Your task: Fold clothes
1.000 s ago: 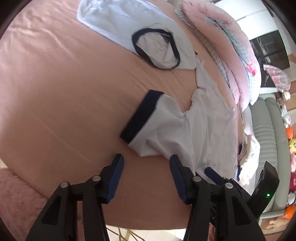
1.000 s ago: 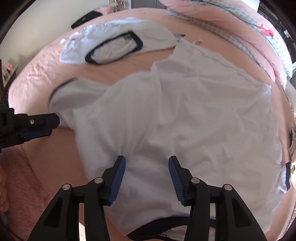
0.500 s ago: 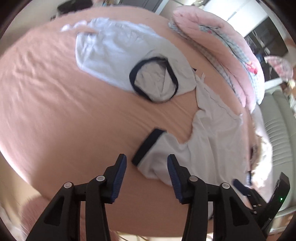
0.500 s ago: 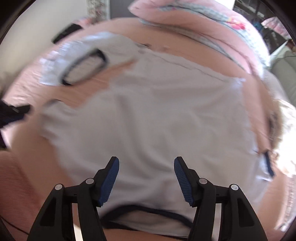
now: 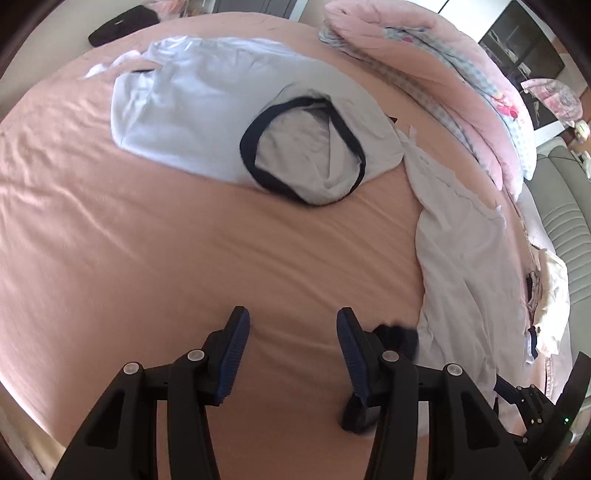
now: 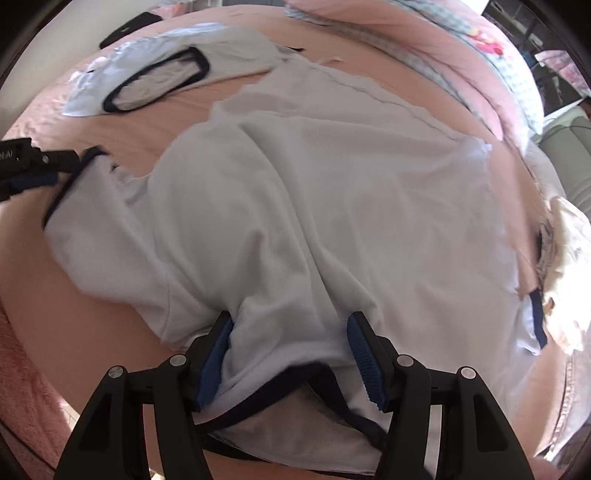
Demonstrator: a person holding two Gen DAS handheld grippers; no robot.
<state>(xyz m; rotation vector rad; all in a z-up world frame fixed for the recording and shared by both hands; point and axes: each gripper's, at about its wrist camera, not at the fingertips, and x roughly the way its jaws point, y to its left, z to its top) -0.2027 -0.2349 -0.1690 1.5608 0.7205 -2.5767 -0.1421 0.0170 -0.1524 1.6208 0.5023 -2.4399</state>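
A white T-shirt (image 6: 332,203) with navy trim lies spread on the pink bed sheet (image 5: 147,258). My right gripper (image 6: 291,332) points down at it just above the navy collar (image 6: 280,376). Its jaws stand wide, with a ridge of shirt cloth lying between them, unpinched. My left gripper (image 5: 291,325) is open over bare sheet, nothing between its fingers. The shirt's navy sleeve cuff (image 5: 399,336) sits just outside its right finger. In the right wrist view the left gripper (image 6: 33,173) shows beside that cuff (image 6: 70,173).
A second white shirt (image 5: 207,122) with a navy collar lies farther up the bed. Pink quilts and pillows (image 5: 443,74) pile along the far right. A black item (image 5: 118,26) lies at the far left, loose clothes (image 5: 550,295) and a grey sofa (image 5: 565,221) at the right.
The left gripper slid left off the sleeve, which now lies beside its right finger instead of ahead of it. The right gripper's jaws widened and shirt cloth now bunches between them.
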